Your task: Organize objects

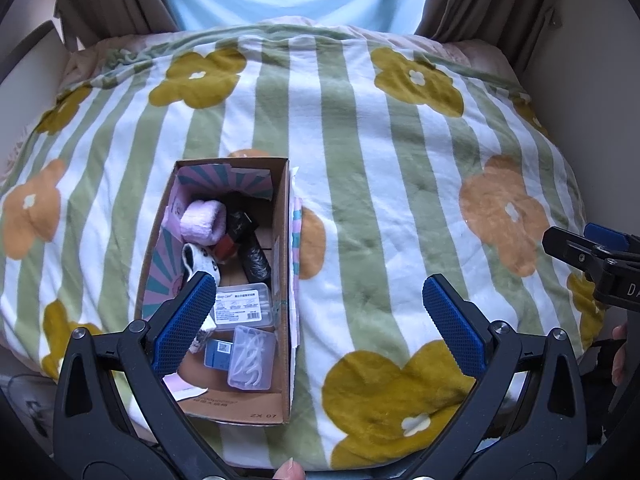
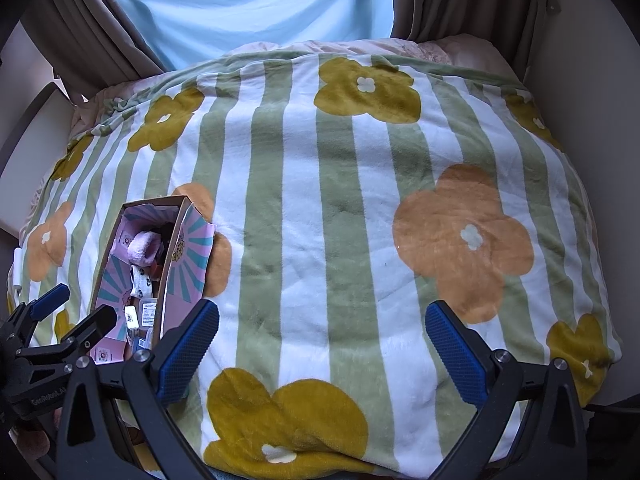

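Sitting on the striped flower blanket (image 1: 360, 168) toward your left, the cardboard box (image 1: 282, 240) already holds the pink roll (image 1: 202, 222), sock (image 1: 198, 260) and clear plastic cases (image 1: 250, 358). Both the left gripper (image 1: 324, 320) and right gripper (image 2: 322, 346) hang with jaws apart, empty. Reach in slowly, taking one item squarely between the pads.

Open cardboard box (image 1: 280, 240) on bed, about 8 o'clock in the left wrist view, long axis running away. Inside: pink fuzzy roll (image 1: 202, 220) far end, black-white sock (image 1: 200, 260), clear labelled case (image 1: 244, 306), clear floss-pick box (image 1: 252, 358) near end.
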A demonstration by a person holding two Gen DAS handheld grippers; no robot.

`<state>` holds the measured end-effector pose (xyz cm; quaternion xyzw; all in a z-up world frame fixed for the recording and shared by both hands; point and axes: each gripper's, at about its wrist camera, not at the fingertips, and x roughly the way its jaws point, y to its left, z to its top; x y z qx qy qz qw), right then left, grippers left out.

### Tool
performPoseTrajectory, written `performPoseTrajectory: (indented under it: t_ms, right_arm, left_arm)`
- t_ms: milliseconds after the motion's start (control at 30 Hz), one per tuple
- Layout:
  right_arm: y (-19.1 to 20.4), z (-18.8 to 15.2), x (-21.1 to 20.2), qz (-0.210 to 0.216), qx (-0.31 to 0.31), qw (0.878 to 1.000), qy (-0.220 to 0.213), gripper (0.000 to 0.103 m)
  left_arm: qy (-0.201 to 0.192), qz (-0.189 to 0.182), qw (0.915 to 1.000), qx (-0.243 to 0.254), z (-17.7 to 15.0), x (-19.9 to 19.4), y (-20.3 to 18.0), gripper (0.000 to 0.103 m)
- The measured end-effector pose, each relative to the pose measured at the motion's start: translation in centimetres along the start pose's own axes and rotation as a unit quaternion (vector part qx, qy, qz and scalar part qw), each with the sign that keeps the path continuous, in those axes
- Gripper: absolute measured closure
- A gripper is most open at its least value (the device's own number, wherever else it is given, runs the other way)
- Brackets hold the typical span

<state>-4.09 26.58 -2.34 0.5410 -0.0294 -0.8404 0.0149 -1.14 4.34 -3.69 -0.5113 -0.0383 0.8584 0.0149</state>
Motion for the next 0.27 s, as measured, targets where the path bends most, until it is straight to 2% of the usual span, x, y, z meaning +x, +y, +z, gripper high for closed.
performPoseTrajectory:
  t_ms: [267]
  right_arm:
    - [-0.02, -0.01, 0.0, 0.0, 0.0, 1.0, 0.0, 0.0]
  left_arm:
    - [-0.014, 0.033, 0.9994, 0.006, 0.14, -0.27, -0.33, 0.0]
